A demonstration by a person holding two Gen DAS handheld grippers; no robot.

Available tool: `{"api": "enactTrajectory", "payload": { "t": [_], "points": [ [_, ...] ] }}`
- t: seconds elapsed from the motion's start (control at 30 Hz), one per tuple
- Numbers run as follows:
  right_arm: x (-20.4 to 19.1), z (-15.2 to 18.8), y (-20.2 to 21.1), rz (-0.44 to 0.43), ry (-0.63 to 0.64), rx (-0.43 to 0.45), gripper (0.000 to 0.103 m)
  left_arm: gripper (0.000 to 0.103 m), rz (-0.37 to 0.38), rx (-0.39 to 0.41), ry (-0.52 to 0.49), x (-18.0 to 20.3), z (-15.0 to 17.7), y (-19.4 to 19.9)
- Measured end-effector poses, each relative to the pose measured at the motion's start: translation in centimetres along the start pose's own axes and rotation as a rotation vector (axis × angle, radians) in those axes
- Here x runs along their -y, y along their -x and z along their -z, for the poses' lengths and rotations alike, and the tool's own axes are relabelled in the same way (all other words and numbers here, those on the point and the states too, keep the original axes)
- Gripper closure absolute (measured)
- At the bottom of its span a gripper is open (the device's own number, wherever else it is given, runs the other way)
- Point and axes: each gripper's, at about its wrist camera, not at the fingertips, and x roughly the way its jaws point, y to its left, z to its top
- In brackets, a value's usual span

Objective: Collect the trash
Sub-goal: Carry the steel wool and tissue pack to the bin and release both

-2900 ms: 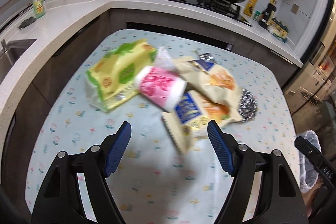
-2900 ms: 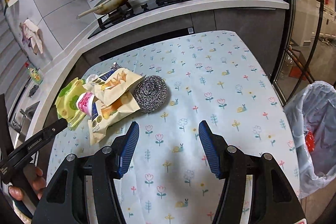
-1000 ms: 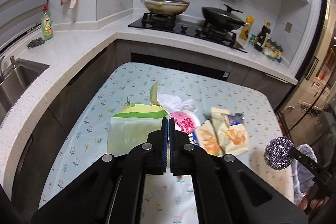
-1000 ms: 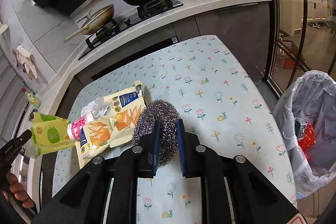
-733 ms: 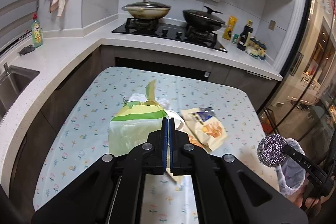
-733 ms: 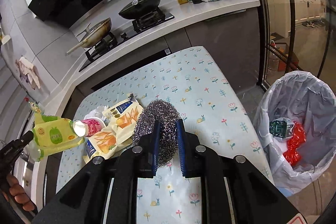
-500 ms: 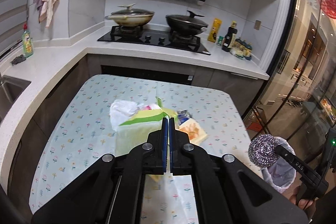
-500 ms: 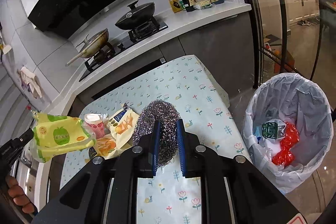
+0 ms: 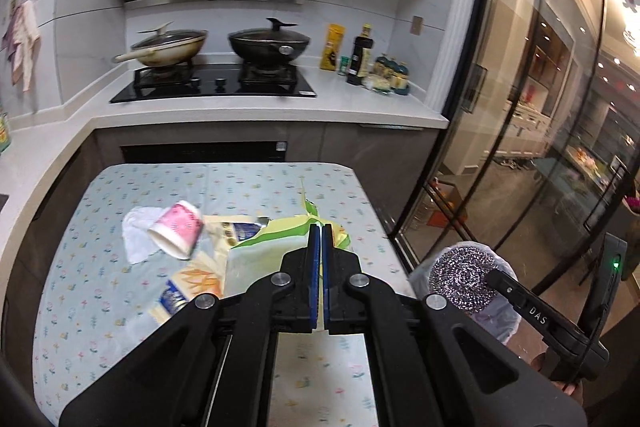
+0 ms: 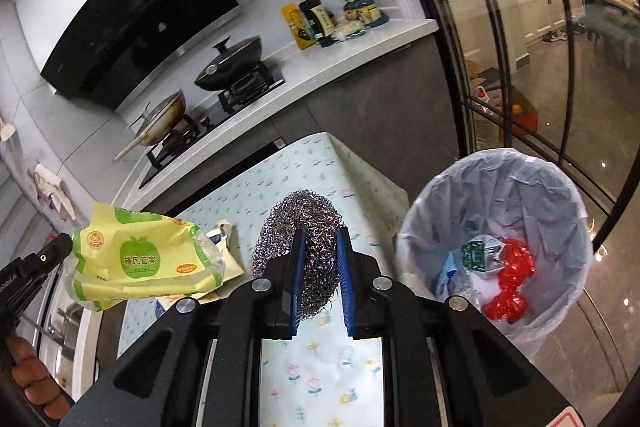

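My left gripper point(image 9: 320, 227) is shut on a yellow-green wipes packet point(image 9: 256, 259), held high above the table; the packet also shows in the right wrist view point(image 10: 144, 259). My right gripper point(image 10: 321, 233) is shut on a steel wool scrubber point(image 10: 298, 215), which hangs in the air at the table's right edge, beside the bin; it also shows in the left wrist view point(image 9: 460, 285). A bin with a white liner point(image 10: 552, 195) stands on the floor right of the table and holds red and green wrappers point(image 10: 508, 279). A pink paper cup point(image 9: 176, 229), a tissue point(image 9: 134, 235) and snack bags point(image 9: 188, 287) lie on the table.
The table has a floral cloth point(image 9: 120, 187). A counter with a stove and two pans point(image 9: 216, 43) runs behind it, with bottles point(image 9: 360, 55) at its right end. Glass doors point(image 9: 540, 147) stand to the right of the bin.
Both grippers have risen and swung right toward the bin, carrying the packet and the scrubber. The bin now fills more of the right wrist view.
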Motion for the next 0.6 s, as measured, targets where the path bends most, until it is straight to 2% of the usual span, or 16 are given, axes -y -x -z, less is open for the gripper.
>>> {"api": "enactTrajectory", "payload": {
  "t": [0.37, 0.6],
  "points": [
    [8.4, -1.0, 2.5, 0.105, -0.098, 0.023, 0.088, 0.103, 0.131, -0.062, -0.108, 9.8, 1.1, -3.5],
    [12.2, -1.1, 3.2, 0.162, -0.145, 0.019, 0.088, 0.103, 0.207, -0.116, -0.157, 15.2, 1.9, -6.6]
  ]
}}
